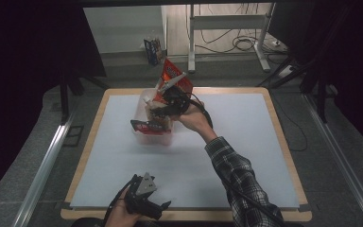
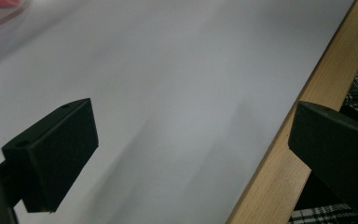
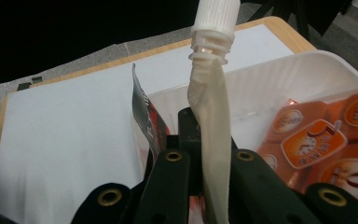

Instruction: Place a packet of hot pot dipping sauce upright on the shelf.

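One table (image 1: 227, 156), wooden rim, pale grey mat; dark curtains, cabled floor behind. One clear tub (image 1: 154, 137) at table's far centre, holding two orange-red packets (image 3: 326, 144), print unreadable. One white spouted pouch (image 3: 212, 140), capped, over tub, clamped in right tongs (image 3: 209, 186). Left tongs (image 2: 191, 154) apart, empty, at table's near edge.

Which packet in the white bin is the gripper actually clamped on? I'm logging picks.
The pale spouted pouch with the white screw cap, pinched between the right gripper's jaws; the orange packet lies beside them, ungripped.
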A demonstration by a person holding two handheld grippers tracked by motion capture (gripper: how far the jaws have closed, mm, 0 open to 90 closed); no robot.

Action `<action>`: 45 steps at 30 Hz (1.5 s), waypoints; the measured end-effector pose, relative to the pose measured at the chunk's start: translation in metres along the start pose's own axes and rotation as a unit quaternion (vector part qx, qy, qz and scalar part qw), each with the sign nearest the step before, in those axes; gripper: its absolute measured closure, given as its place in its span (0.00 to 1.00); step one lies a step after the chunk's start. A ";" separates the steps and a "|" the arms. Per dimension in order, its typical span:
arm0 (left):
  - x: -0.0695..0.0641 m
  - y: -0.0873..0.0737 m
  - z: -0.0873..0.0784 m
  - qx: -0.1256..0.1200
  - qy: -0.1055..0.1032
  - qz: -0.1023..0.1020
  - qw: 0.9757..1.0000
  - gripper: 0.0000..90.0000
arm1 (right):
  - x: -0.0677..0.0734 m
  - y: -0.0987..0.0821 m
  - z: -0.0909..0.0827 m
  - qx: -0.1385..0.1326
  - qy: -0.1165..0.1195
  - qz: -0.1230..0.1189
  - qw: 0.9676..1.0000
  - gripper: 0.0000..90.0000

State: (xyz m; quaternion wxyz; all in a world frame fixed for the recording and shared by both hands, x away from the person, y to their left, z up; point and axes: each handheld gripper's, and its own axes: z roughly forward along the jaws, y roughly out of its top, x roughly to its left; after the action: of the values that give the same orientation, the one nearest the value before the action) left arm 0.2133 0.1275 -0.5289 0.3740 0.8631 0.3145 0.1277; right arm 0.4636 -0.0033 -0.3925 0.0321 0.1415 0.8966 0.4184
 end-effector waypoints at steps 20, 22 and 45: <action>-0.003 0.000 0.002 0.010 -0.001 0.013 1.000 0.02 | -0.005 -0.014 0.027 0.011 -0.018 0.003 1.000 0.71; -0.003 0.000 0.002 0.010 0.000 0.013 1.000 0.02 | -0.005 -0.014 0.024 0.006 -0.025 0.006 1.000 0.65; -0.002 0.000 0.002 0.007 0.007 0.012 1.000 0.02 | -0.007 -0.021 0.004 -0.002 -0.051 0.023 0.998 0.25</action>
State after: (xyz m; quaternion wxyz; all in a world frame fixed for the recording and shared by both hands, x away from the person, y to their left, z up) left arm 0.2128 0.1256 -0.5300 0.3641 0.8683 0.3080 0.1364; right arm 0.4661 -0.0151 -0.4115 0.0686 0.1833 0.8896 0.4128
